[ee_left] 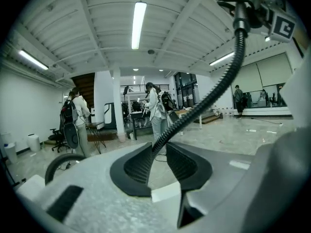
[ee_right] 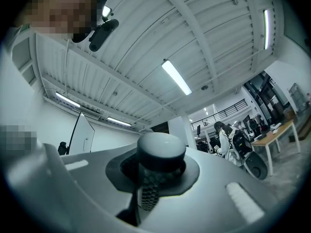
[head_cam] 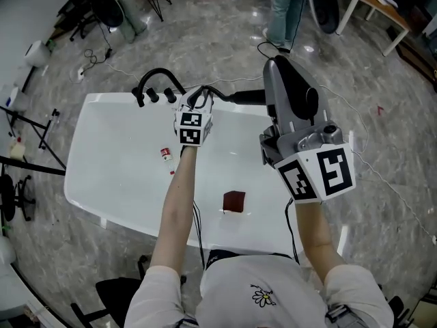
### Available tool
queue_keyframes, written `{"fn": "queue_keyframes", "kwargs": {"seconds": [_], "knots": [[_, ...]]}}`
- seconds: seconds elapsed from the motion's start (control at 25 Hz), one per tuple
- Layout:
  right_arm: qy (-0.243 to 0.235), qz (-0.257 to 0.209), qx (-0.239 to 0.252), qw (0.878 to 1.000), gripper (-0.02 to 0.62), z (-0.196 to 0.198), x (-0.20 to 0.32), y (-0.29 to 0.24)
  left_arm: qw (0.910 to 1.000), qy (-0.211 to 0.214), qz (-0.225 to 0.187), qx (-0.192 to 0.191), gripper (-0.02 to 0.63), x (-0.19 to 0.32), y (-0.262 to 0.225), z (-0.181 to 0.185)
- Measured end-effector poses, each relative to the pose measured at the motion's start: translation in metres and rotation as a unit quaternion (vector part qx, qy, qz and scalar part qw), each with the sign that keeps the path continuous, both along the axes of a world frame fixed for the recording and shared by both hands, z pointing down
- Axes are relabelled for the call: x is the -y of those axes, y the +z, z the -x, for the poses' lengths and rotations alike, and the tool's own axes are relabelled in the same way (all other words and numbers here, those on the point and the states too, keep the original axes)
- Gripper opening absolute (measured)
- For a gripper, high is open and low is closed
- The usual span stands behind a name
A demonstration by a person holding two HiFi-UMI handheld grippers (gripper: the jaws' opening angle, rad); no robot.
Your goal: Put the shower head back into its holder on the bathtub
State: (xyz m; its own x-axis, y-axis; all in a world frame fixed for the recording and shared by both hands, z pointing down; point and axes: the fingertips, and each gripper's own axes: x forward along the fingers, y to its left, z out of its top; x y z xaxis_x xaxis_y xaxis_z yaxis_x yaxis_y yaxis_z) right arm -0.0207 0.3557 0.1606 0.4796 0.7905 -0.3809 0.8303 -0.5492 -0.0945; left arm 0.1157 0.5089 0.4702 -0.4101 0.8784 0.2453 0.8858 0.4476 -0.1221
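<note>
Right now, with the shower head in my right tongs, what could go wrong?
The hose only leans on one pad of the open left tongs, so it may slip out and swing. The right tongs grip the shower head; a tug from the hose could twist it loose.

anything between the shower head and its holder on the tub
Likely the left gripper: it sits at the faucet fittings on the tub's far rim, open jaws around the hose, left of the shower head. The holder isn't clear.
</note>
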Motion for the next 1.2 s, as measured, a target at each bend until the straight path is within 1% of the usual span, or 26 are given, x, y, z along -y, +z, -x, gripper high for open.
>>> {"fn": "queue_keyframes", "kwargs": {"seconds": [0.12,0.28,0.32,0.36,0.4,0.44,0.72,0.84,0.96,1.0,1.08,1.2], "knots": [[0.002,0.0,0.011,1.0,0.046,-0.01,-0.011,0.006,0.9999,0.013,-0.01,0.005,0.089,0.016,0.021,0.006],[0.009,-0.009,0.034,0.999,0.046,-0.026,-0.031,0.025,0.9994,0.011,-0.023,0.022,0.089,0.033,0.041,-0.003],[0.009,-0.014,0.039,0.999,0.046,-0.03,-0.037,0.032,0.9993,0.007,-0.024,0.028,0.074,0.037,0.044,-0.007],[0.008,-0.018,0.043,0.999,0.046,-0.035,-0.044,0.039,0.9992,0.002,-0.023,0.034,0.037,0.039,0.046,-0.011],[0.007,-0.024,0.047,0.999,0.046,-0.039,-0.052,0.048,0.999,-0.005,-0.021,0.04,0.009,0.042,0.047,-0.016],[0.006,-0.03,0.052,0.998,0.046,-0.044,-0.06,0.058,0.9987,-0.011,-0.02,0.046,0.0,0.043,0.049,-0.02],[-0.001,-0.074,0.104,0.992,0.046,-0.093,-0.119,0.143,0.9952,-0.036,-0.003,0.09,0.0,0.069,0.05,-0.058],[-0.012,-0.085,0.112,0.99,0.046,-0.117,-0.143,0.181,0.9918,-0.056,-0.01,0.114,0.0,0.079,0.06,-0.078],[-0.017,-0.094,0.132,0.987,0.046,-0.145,-0.171,0.225,0.9833,-0.094,-0.011,0.155,0.0,0.088,0.068,-0.105],[-0.017,-0.1,0.139,0.985,0.046,-0.153,-0.18,0.241,0.9816,-0.1,-0.01,0.162,0.0,0.09,0.07,-0.112],[-0.011,-0.118,0.142,0.983,0.046,-0.161,-0.2,0.269,0.9824,-0.099,-0.01,0.158,0.0,0.092,0.076,-0.121],[0.001,-0.142,0.136,0.981,0.046,-0.163,-0.227,0.303,0.9851,-0.091,-0.015,0.145,0.0,0.089,0.09,-0.132]]}}
